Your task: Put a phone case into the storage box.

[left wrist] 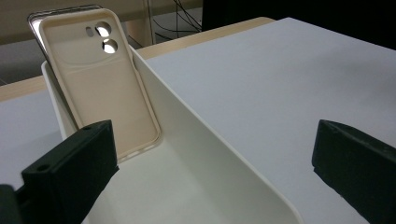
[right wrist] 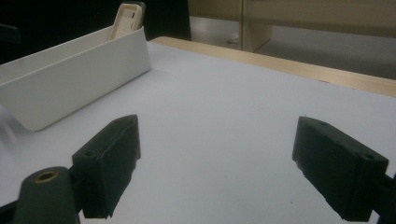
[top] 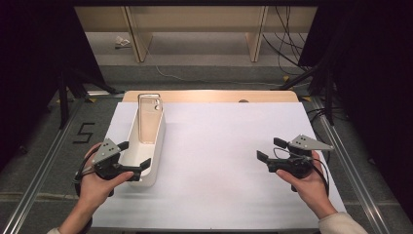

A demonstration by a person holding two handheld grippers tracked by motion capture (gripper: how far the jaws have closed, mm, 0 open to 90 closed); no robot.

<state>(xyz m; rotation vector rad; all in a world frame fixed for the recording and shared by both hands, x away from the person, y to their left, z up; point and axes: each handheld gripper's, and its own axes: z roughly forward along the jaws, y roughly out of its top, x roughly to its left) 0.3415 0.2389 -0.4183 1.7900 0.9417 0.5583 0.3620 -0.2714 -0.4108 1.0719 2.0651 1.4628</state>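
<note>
Left gripper (top: 130,155) straddling tray wall; fingers spread, grasping nothing.
Phone case (top: 148,119) propped upright at tray (top: 158,146) 12 o'clock end for access; right gripper (top: 272,149) spread, idle at desk (top: 219,146) 4 o'clock.

beige phone case (left wrist: 100,88) leans upright inside white tray (left wrist: 205,144); jaws straddle tray's wall

We recorded the phone case (left wrist: 100,88) as beige, with a dark rim at its top edge. The tray (top: 157,161) was plain white. The table sheet (top: 219,161) was white and unpatterned; bare light wood showed along the table's far edge (top: 209,96). Both grippers (top: 130,157) (top: 269,149) were black with grey top plates.
</note>
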